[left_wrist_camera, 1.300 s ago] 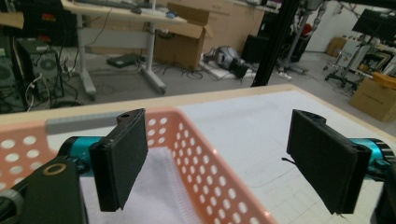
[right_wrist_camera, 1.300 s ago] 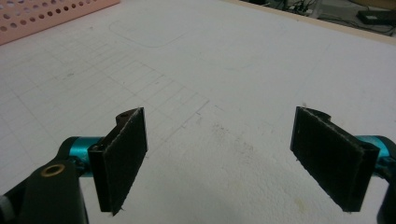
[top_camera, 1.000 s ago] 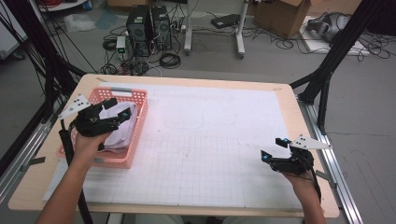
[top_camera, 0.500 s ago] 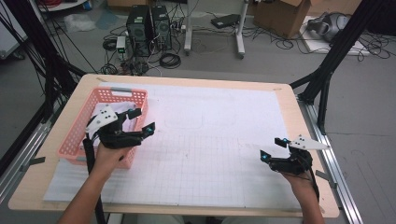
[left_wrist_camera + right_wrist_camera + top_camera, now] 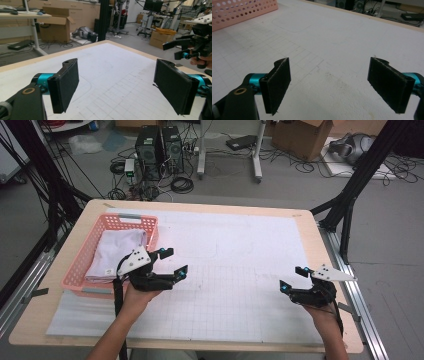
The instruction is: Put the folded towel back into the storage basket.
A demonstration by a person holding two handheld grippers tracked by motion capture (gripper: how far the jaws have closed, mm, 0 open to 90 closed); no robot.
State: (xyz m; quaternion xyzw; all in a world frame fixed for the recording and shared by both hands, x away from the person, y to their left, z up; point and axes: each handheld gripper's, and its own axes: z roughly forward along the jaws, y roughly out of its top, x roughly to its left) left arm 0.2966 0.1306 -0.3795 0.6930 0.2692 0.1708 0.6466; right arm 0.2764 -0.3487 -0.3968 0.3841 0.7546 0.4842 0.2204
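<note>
A pink perforated basket [image 5: 81, 256] stands at the table's left, and a folded white cloth [image 5: 116, 253] lies inside it. Just right of the basket, my left gripper [image 5: 175, 261] hovers over the white grid mat [image 5: 240, 245], open and holding nothing. In the left gripper view its jaws [image 5: 117, 87] stand wide apart above the bare mat. My right gripper [image 5: 292, 277] rests near the mat's front right corner, also open and empty. In the right gripper view the right gripper [image 5: 329, 85] has only the mat between its pads, with the basket [image 5: 242, 10] far off at the top left.
The mat covers most of the wooden table [image 5: 320, 240]. A faint outline [image 5: 292, 25] is drawn on the mat's middle. Black frame posts [image 5: 350, 195] rise beside the table's right edge. Computers, cables and boxes lie on the floor beyond the far edge.
My left gripper has moved from over the basket rightward and toward the front, onto the mat. The white cloth stays in the basket. The right gripper has not moved.
</note>
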